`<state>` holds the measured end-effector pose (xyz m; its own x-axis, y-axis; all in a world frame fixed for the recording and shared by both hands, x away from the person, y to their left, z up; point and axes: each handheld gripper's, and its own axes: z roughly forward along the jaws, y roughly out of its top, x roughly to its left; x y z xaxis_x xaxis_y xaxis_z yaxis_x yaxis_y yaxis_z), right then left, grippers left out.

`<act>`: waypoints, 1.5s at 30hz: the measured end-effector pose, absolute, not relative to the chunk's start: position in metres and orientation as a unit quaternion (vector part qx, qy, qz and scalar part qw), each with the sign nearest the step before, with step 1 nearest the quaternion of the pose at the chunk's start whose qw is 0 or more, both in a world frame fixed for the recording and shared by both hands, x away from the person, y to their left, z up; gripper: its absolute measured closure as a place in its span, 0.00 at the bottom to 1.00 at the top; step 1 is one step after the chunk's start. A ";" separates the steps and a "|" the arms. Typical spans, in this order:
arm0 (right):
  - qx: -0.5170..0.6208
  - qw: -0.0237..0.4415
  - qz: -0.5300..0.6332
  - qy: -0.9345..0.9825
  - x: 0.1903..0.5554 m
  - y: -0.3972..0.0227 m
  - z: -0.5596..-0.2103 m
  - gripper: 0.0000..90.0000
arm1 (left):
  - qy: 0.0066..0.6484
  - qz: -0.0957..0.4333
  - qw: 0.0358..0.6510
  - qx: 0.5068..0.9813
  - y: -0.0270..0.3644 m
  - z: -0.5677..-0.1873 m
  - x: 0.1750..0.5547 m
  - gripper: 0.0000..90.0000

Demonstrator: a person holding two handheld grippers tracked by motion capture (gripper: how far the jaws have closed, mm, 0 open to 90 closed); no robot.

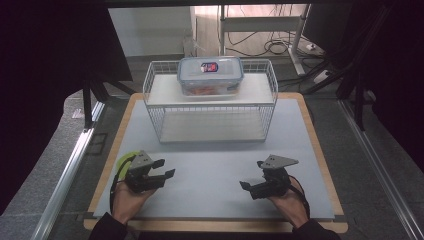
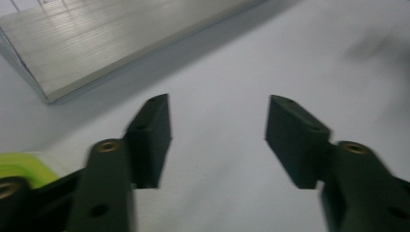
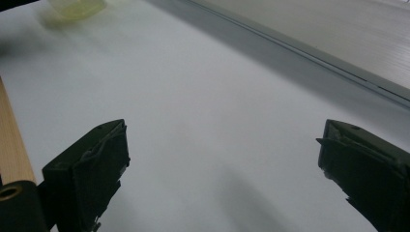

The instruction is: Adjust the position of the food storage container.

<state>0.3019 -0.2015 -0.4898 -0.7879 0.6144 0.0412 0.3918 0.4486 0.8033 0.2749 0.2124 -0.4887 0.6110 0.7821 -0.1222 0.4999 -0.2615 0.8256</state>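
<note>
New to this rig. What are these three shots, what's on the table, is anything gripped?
No robot arm here: a person holds a handheld two-jaw gripper in each hand. The high view looks down from above the person's side; the left gripper is at its left, the right gripper at its right. The other two pictures come from cameras riding on each gripper, looking along its black jaws. On the grey mat stands a white wire rack, with a clear lidded food container on its top shelf. A yellow-green object, too hidden to name, lies by the left hand. Both pairs of jaws stand open over bare mat, holding nothing.
</note>
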 end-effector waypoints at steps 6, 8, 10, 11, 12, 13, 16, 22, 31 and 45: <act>0.296 0.125 0.425 0.846 0.302 -0.199 -0.492 0.05 | 0.432 0.184 0.424 0.774 0.235 -0.486 0.278 0.87; 0.298 0.122 0.425 0.846 0.302 -0.199 -0.493 0.05 | 0.441 0.197 0.416 0.770 0.245 -0.486 0.278 0.96; 0.298 0.121 0.425 0.846 0.302 -0.199 -0.493 0.05 | 0.453 0.205 0.416 0.762 0.257 -0.484 0.278 1.00; 0.298 0.119 0.424 0.847 0.303 -0.199 -0.494 0.06 | 0.459 0.208 0.415 0.758 0.263 -0.484 0.278 1.00; 0.298 0.119 0.424 0.847 0.303 -0.199 -0.494 0.06 | 0.465 0.212 0.414 0.753 0.270 -0.484 0.278 1.00; 0.296 0.116 0.423 0.848 0.303 -0.198 -0.494 0.06 | 0.472 0.216 0.414 0.748 0.276 -0.484 0.278 1.00; 0.288 0.115 0.419 0.854 0.302 -0.196 -0.496 0.06 | 0.493 0.236 0.406 0.732 0.294 -0.486 0.277 1.00; 0.283 0.115 0.414 0.858 0.302 -0.194 -0.498 0.06 | 0.531 0.259 0.390 0.706 0.325 -0.493 0.276 1.00; 0.284 0.118 0.411 0.858 0.302 -0.195 -0.497 0.06 | 0.568 0.252 0.356 0.698 0.344 -0.509 0.276 1.00; 0.284 0.118 0.405 0.861 0.303 -0.194 -0.498 0.07 | 0.574 0.238 0.338 0.707 0.333 -0.516 0.280 1.00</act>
